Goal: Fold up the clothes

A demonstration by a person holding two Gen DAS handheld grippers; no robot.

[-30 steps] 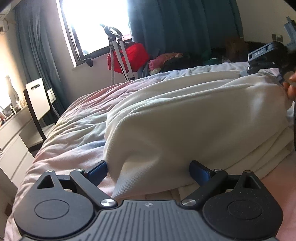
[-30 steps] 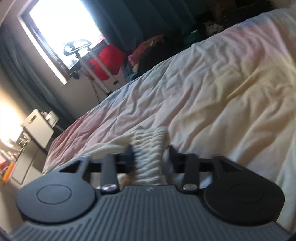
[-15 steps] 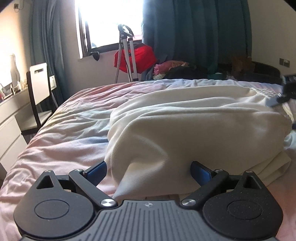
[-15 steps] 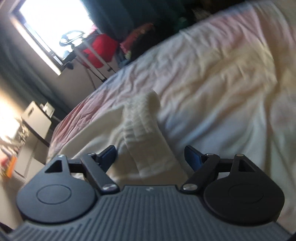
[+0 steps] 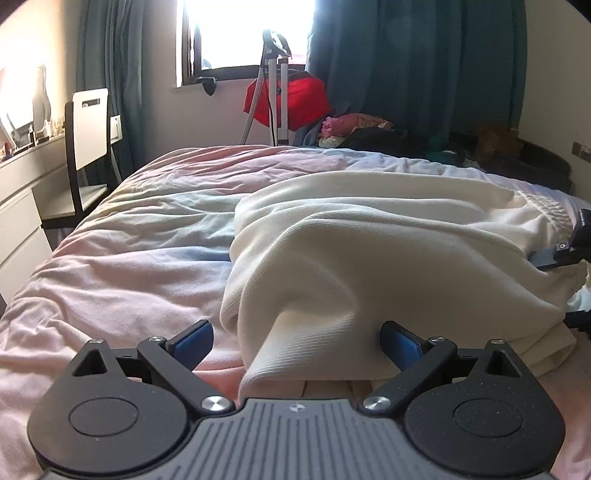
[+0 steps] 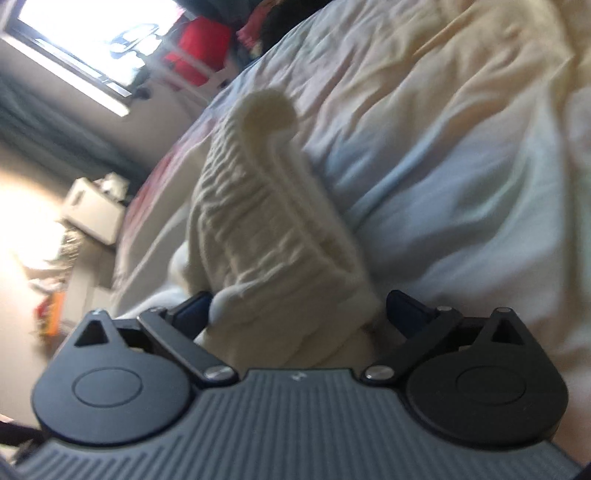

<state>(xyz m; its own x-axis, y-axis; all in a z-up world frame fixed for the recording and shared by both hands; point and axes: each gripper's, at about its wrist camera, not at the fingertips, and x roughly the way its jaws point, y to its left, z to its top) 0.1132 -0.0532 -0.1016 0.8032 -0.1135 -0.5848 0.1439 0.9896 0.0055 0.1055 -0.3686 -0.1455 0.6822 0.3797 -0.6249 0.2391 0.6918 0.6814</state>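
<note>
A cream garment (image 5: 369,236) is seen lying in a loose, rumpled heap on a bed covered by a pale pink and blue duvet (image 5: 129,258). All places below are given relative to this garment.

In the left wrist view, the left gripper (image 5: 297,338) is held at the garment's near edge. Its blue-padded fingers (image 5: 192,338) are spread wide, one on either side of a drooping fold of ribbed cloth. The fold hangs between the jaws, but no pad is seen pressing on it, so nothing is gripped. At the garment's far right edge, part of the right gripper (image 5: 576,243) is seen against the gathered waistband.

In the right wrist view, which is blurred, the right gripper (image 6: 297,310) is seen with its jaws opening and already spread wide. The garment's gathered elastic waistband (image 6: 258,206) lies between them and rises away from the gripper in a curl. The left finger appears to be just beside or touching the cloth, and which cannot be told; the right finger stands apart from it.

Beyond the garment, a bright window (image 5: 240,33) is flanked by dark teal curtains (image 5: 406,66). A red bag (image 5: 299,98) and a metal stand (image 5: 275,85) are seen under the window. To the left of the garment, past the bed's edge, a chair (image 5: 86,147) is placed.
</note>
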